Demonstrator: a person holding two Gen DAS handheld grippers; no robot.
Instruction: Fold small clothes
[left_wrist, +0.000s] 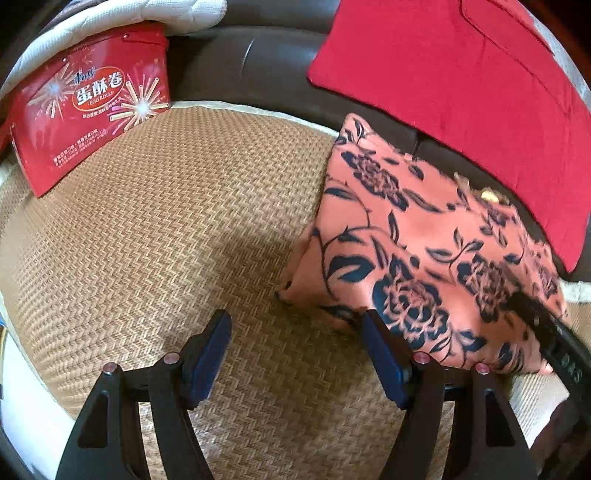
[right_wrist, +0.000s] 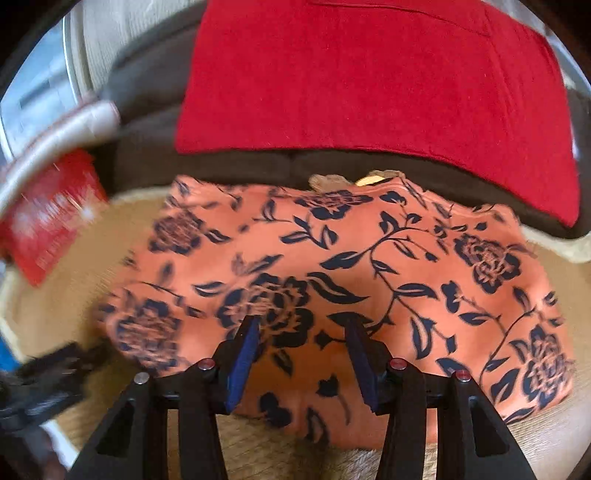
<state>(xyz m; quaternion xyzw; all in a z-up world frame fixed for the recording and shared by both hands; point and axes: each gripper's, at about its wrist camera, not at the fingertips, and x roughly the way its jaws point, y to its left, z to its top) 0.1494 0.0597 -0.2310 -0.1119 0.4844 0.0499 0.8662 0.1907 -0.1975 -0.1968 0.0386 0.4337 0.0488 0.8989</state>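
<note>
1. The garment (right_wrist: 332, 280), an orange cloth printed with dark flowers, lies flat on a woven mat (left_wrist: 166, 229), its far edge against a dark sofa back that carries a red cushion (right_wrist: 369, 74).
2. Its long axis runs left to right in the right wrist view; in the left wrist view it lies to the right of the tongs and runs away from them toward the far right.
3. The right tongs (right_wrist: 301, 339) are directly over the near middle of the garment, pointing down at it. This hand is judged the nearer one for the next grasp.
4. The right tongs stand partly apart, released; cloth shows in the gap, but the blue pads (right_wrist: 243, 362) do not press on it.
5. The left tongs (left_wrist: 295, 332) hover over bare mat at the garment's near left corner. Its right pad sits at the cloth's edge; contact cannot be told.
6. The left tongs are wide apart, released and empty.
7. A red tin (left_wrist: 88, 107) stands at the far left, well apart from the garment.
</note>
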